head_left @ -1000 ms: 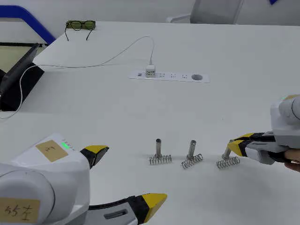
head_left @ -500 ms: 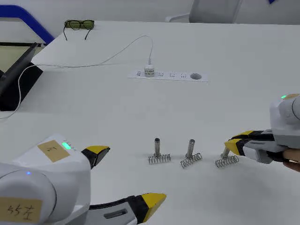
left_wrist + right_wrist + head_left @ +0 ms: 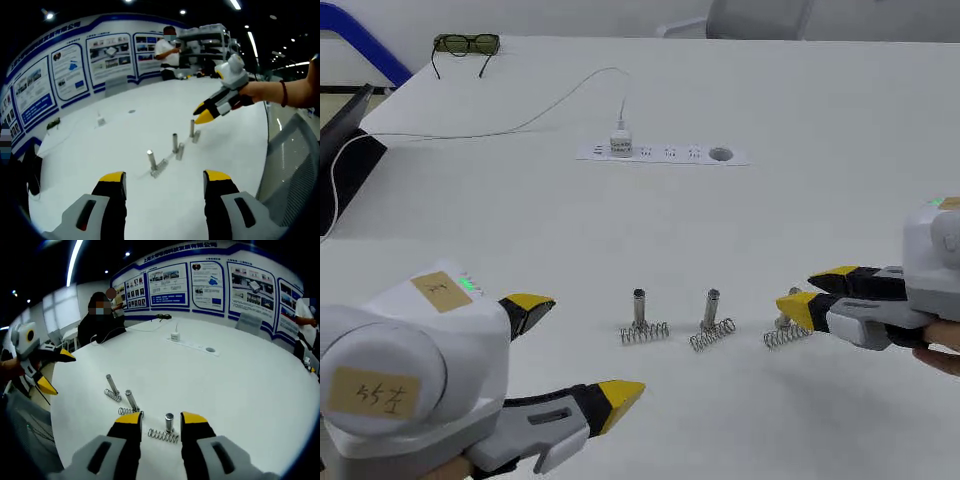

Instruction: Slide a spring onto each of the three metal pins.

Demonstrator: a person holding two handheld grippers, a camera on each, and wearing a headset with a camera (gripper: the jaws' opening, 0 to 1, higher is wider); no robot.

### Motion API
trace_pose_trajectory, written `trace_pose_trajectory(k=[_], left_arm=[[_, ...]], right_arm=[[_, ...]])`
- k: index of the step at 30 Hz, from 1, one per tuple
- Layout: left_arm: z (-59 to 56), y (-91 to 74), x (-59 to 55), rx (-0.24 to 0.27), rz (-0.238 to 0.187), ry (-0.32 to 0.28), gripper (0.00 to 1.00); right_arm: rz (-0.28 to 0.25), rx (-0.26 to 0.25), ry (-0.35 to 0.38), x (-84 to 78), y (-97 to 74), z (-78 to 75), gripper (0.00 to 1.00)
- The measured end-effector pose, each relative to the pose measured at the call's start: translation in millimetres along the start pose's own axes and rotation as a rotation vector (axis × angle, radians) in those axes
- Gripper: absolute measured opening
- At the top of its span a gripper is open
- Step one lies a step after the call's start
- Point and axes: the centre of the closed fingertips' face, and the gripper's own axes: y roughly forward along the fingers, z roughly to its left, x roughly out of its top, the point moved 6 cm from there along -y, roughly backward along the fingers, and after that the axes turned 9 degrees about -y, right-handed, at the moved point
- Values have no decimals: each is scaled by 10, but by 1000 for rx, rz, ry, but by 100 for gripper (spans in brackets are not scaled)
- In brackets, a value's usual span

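Three short metal pins stand in a row on the white table: the left pin [image 3: 639, 303], the middle pin [image 3: 712, 304] and the right pin [image 3: 169, 421]. A loose spring lies at each base: the left spring [image 3: 644, 332], the middle spring [image 3: 712, 335] and the right spring [image 3: 786, 335]. My right gripper [image 3: 812, 289] is open, and its yellow fingertips [image 3: 131, 418] flank the right pin without closing on it. My left gripper [image 3: 575, 347] hangs open and holds nothing, well to the left of the row. The left gripper view shows the same row [image 3: 175, 141] ahead of my left gripper [image 3: 164, 176].
A white power strip [image 3: 660, 154] with a plugged adapter and a cable [image 3: 520, 124] lies further back. Dark glasses [image 3: 465, 43] rest at the far left corner. A dark object [image 3: 340, 150] sits at the left edge. People stand beyond the table [image 3: 102, 310].
My right gripper has crept left, so its fingertips now sit beside the right pin. The head camera has shifted. Pins, springs and my left gripper keep their places.
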Motion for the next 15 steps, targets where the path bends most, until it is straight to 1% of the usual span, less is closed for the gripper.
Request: trace_pose_trajectory(k=[3,5,8,9,11,13,15], left_arm=[[26,84,7,-14,-6,1,60],[38,128,2,-20,-7,6,58],[56,208,-15,-36,4,35,55],[66,228,-21,-37,6,36,53],[92,289,-44,-48,5,37,49],[116,355,-79,-55,19,35,46],[128,404,-101,-58,23,45,44]], right_arm=[[-19,11,5,-1,-37,20,39],[-30,15,6,-3,-57,33,41],[-53,20,14,-10,-98,55,47],[-60,23,14,-8,-109,63,48],[-70,26,15,-9,-133,81,49],[-83,21,10,-5,-160,96,49],[-95,14,8,3,-184,106,49]])
